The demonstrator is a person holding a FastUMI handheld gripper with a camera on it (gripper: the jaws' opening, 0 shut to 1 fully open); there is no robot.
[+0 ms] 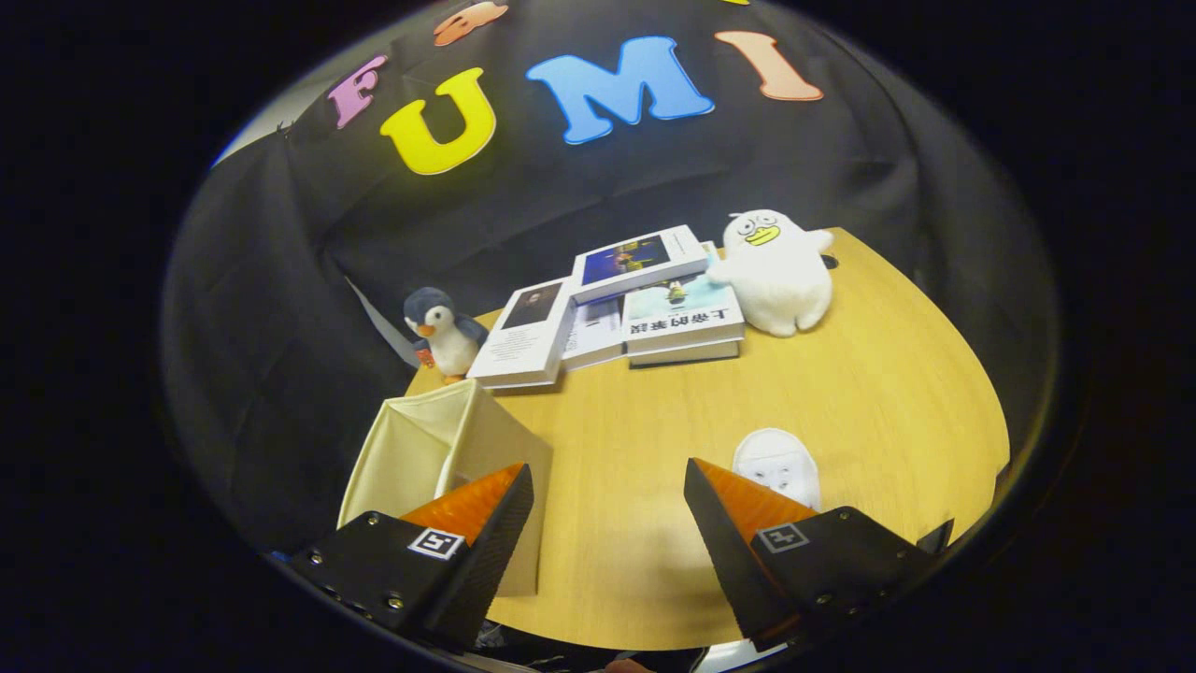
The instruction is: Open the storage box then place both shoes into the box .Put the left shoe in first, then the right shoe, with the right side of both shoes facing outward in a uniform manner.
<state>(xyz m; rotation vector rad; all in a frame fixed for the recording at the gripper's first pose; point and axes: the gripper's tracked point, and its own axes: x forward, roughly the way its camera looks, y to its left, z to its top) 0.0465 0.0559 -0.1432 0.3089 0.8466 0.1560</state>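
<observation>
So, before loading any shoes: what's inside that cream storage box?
The storage box stands open-topped; only bare cream inner walls show. Its bottom is hidden by its front wall and a finger of the open gripper.

Open lane down the middle of the table (888, 393); clutter at the far edge and on both flanks.

Gripper (607, 495) fingers spread wide, nothing between them, bare wood straight ahead up to the books (635, 308). Cream storage box (439, 449) standing open-topped just ahead of and partly behind the left finger, blocking that side. White shoe (777, 465) lying just beyond the right finger tip, narrowing the right flank. Books stacked across the far edge, toy penguin (441, 332) at their left end, white plush duck (777, 271) touching their right end. Wide bare stretch right of the shoe, toward the table's curved edge.
</observation>
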